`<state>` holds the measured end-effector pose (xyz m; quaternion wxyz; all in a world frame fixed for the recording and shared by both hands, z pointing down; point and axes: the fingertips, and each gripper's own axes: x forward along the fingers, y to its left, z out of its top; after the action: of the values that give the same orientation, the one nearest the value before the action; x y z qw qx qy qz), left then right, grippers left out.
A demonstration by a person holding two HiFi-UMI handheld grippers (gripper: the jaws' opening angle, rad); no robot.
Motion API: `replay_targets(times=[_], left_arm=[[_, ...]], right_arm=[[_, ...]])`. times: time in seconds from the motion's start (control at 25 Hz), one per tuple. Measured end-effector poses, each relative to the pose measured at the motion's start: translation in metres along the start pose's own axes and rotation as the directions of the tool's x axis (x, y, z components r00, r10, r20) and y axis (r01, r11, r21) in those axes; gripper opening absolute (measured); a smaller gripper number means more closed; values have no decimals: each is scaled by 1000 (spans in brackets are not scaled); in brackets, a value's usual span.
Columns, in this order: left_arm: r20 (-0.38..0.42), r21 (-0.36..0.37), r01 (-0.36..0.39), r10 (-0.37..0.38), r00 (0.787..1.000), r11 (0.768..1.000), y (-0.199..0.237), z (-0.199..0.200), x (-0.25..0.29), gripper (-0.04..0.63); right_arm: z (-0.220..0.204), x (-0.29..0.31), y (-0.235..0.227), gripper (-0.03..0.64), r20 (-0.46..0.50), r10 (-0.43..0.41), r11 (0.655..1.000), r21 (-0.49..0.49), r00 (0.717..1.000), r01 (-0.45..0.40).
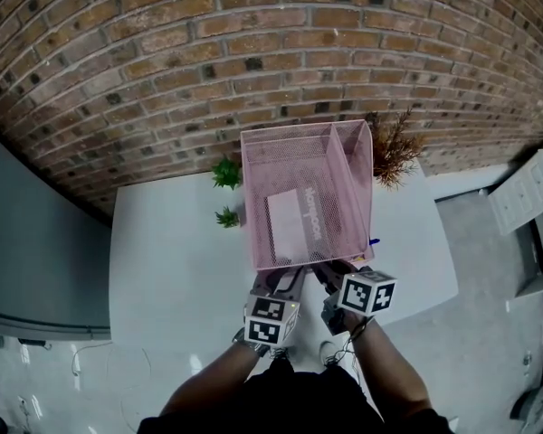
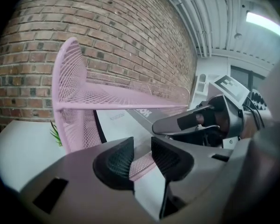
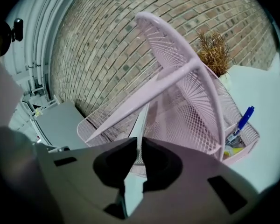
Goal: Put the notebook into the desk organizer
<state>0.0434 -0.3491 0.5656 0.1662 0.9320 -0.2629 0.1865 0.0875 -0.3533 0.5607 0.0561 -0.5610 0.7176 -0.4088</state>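
A pink mesh desk organizer (image 1: 253,197) stands on the white table (image 1: 163,260) against the brick wall. The white and grey notebook (image 1: 288,224) lies inside its wide compartment. My left gripper (image 1: 288,280) is at the near rim, and in the left gripper view the left gripper (image 2: 142,155) is shut on a strip of the organizer's (image 2: 74,87) pink mesh. My right gripper (image 1: 328,271) sits just to the right of it. Seen in the right gripper view, the right gripper (image 3: 138,153) has its jaws slightly apart around the notebook's (image 3: 142,120) thin edge, inside the organizer (image 3: 186,92).
A blue pen (image 3: 242,120) sticks up at the organizer's right side. A dried brown plant (image 1: 394,147) stands behind its right corner. Two small green plants (image 1: 226,172) (image 1: 226,217) sit at its left. A white drawer cabinet (image 1: 525,193) stands on the floor to the right.
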Motion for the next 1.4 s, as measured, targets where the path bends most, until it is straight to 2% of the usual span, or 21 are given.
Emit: replay_targets(times=[0.2,0.44,0.6,0.96,1.16,1.32,1.4], left_arm=[[-4,33,-12,12,1000,999,-1,3,2,118],[6,56,-40,40,999,998,-1,2,4,118],[10,50,-55,55,998,997,0,2,4,118],[12,11,-66,66,998,998,4,0,5,114],[11,-2,-94,94,995,996,6,3,6,115],[62,-16,-123,124,990,992,-2,14,-4,115],[92,-13,-146,147,985,989,-10,20,-13,114]], right_arm=[[0,0,1,52,-24,7,999,-41,1000,-8],[-2,0,2,105,-85,-16,986,-164,996,1],[-1,-6,4,130,-110,-33,974,-228,993,7],[3,-39,3,136,-96,-49,950,-312,994,17],[16,-65,17,120,-55,-9,923,-385,998,-13],[29,-86,27,19,-4,51,885,-464,999,-47],[34,-97,31,3,7,81,862,-503,997,-67]])
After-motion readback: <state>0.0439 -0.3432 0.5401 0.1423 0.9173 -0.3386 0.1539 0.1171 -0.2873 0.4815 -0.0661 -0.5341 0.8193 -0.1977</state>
